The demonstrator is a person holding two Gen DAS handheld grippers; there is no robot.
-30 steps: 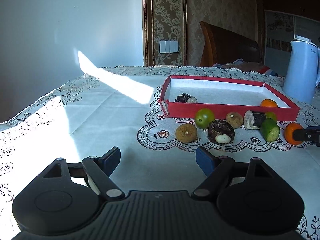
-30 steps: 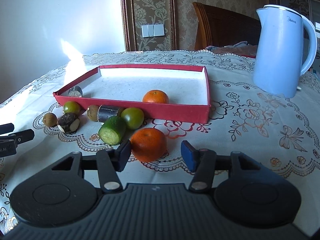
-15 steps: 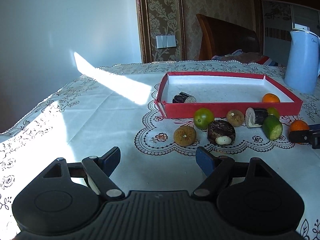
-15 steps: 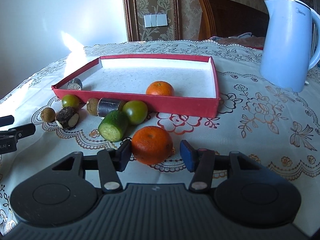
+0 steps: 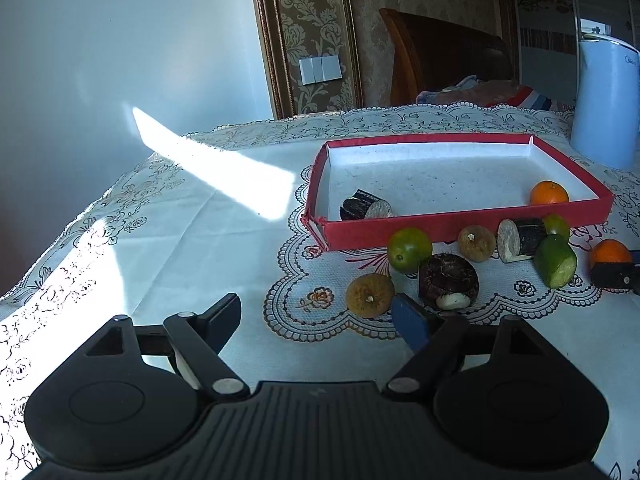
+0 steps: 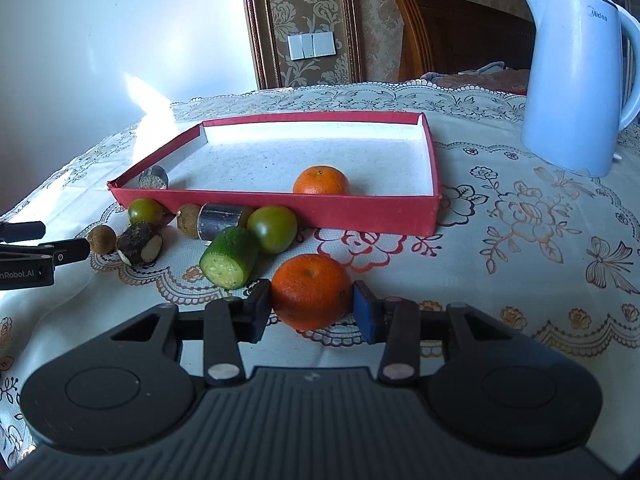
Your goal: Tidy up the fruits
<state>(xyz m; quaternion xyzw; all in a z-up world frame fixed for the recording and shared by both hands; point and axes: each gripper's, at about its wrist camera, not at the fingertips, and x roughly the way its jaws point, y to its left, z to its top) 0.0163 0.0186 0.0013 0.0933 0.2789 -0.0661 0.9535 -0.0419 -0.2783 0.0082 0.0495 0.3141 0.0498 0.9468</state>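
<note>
1. Your right gripper has just been closing on the tangerine, at 6 o'clock of the red tray.
2. Its soft, round skin bruises and rolls: squeeze gently across the widest middle.
3. Your left gripper hangs open, empty.

Hard sunlight streaks the tablecloth from the left, nearer areas shadowed; fisheye bends edges.
</note>
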